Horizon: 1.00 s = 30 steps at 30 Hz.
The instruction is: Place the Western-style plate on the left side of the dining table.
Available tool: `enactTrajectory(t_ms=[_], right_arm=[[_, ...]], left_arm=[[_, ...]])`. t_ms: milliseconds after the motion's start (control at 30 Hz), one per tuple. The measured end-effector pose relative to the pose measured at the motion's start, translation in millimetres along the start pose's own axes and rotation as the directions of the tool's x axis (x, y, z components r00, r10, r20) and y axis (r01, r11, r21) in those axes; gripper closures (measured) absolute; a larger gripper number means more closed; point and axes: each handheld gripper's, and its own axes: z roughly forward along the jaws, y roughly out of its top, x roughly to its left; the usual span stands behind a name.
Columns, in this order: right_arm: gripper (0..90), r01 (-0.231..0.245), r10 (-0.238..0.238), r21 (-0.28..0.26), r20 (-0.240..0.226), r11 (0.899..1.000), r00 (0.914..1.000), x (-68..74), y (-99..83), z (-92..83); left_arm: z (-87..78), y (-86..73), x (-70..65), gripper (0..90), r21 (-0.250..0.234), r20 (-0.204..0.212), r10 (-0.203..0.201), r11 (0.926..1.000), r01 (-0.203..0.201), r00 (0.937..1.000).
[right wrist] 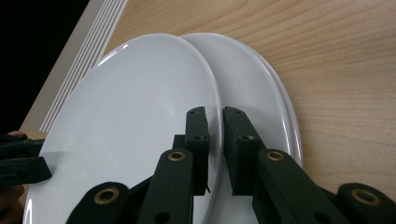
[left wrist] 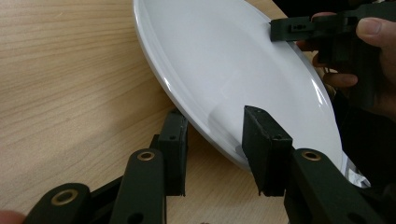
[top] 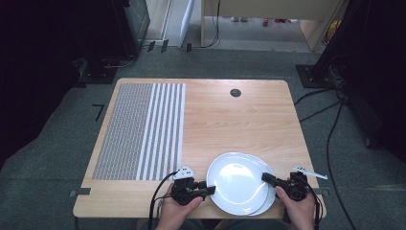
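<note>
The top plate (top: pixel 235 181) lies on a stack of white plates at the near edge of the table (top: pixel 239 120), shifted a little left of the lower plate (top: pixel 268 201) under it; from the right gripper view there may be 3 plates in all, though the rims are hard to count. The right gripper (top: pixel 266 178) is clenched on the top plate's right rim, 1 jaw above and 1 below. The left gripper (top: pixel 209 190) straddles the opposite rim, its jaws not yet pressing, so it holds nothing for now. To lift cleanly, the left jaws should close on the top rim alone, then both hands should rise together and level so the plate does not tip or drag its neighbour. A striped mat (top: pixel 143 129) lies well apart on the table's left side.
</note>
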Motion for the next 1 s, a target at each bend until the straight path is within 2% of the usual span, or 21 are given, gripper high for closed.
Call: enactTrajectory(t_ms=[267,300,400,533,667,800,900,1000], right_arm=[[83.8,-0.019,0.019,-0.03,-0.022,0.999,0.9996,2.0,1.8,-2.3],[84.7,-0.041,0.039,-0.038,-0.048,0.998,0.9981,1.9,2.4,-4.9],[85.0,-0.064,0.06,-0.045,-0.079,0.997,0.9951,0.7,2.8,-7.1],[84.9,-0.061,0.057,-0.045,-0.076,0.997,0.9955,0.5,1.9,-6.6],[87.0,-0.09,0.082,-0.063,-0.114,0.994,0.99,1.1,3.2,-9.1],[87.1,-0.097,0.09,-0.064,-0.103,0.993,0.9906,1.4,2.3,-7.9],[87.9,-0.119,0.111,-0.056,-0.124,0.991,0.986,2.0,2.4,-7.5],[88.1,-0.134,0.125,-0.053,-0.141,0.99,0.982,2.5,2.9,-8.1]], left_arm=[[-0.1,0.1,3.2,62.8,0.005,0.009,-0.02,0.9998,0.02,0.9998],[-0.2,0.3,4.2,62.9,0.005,0.009,-0.027,0.9996,0.027,0.9996],[-0.6,0.7,5.0,63.7,0.004,0.013,-0.035,0.9994,0.035,0.9993],[-0.9,1.3,5.6,65.1,0.004,0.022,-0.043,0.9991,0.043,0.9988],[-2.2,1.6,5.8,66.6,0.0,0.029,-0.048,0.9989,0.048,0.9984],[-3.1,1.7,6.2,67.4,-0.005,0.026,-0.052,0.9986,0.052,0.9983],[-6.3,2.2,8.4,69.2,-0.016,0.031,-0.072,0.9972,0.072,0.9969],[-7.9,2.7,8.1,70.2,-0.018,0.029,-0.072,0.9972,0.073,0.997]])
